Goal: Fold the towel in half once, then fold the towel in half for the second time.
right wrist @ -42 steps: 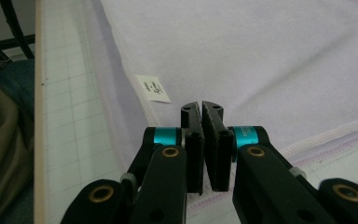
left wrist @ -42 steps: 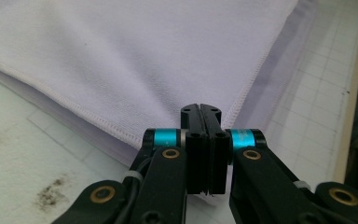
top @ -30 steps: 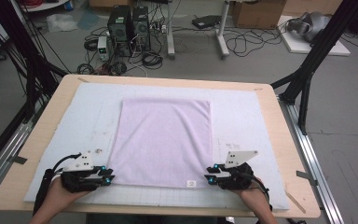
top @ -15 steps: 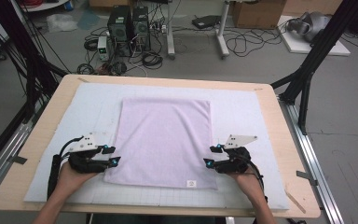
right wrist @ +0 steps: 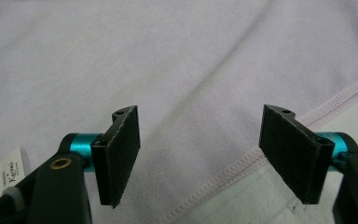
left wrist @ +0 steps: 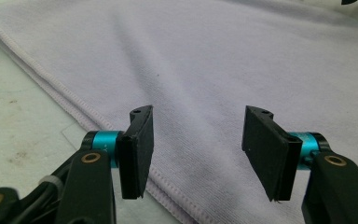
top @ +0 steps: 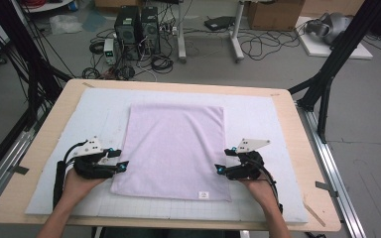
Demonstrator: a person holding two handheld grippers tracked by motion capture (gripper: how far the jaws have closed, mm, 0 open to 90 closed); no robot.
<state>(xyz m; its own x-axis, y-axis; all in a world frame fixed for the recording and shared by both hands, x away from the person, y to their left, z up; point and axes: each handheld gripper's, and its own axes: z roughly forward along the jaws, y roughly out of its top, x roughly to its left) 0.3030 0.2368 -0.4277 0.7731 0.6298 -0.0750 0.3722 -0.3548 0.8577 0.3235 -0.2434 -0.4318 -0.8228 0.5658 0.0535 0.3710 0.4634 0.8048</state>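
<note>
both claws, left claw [top: 120, 166] and right claw [top: 220, 170], just spread, empty, at lilac towel [top: 176, 148] 9 and 3 o'clock edges; next: pinch edges to fold.

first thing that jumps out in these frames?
The lilac towel lying flat in the middle of the white mat on the wooden table. Next, the two hand-held tools flanking its side edges near the front: the left gripper and the right gripper, both pointing inward at the cloth. Their jaws have just been opening and stand apart over the hems with nothing pinched; a small white label sits at the front edge.
</note>
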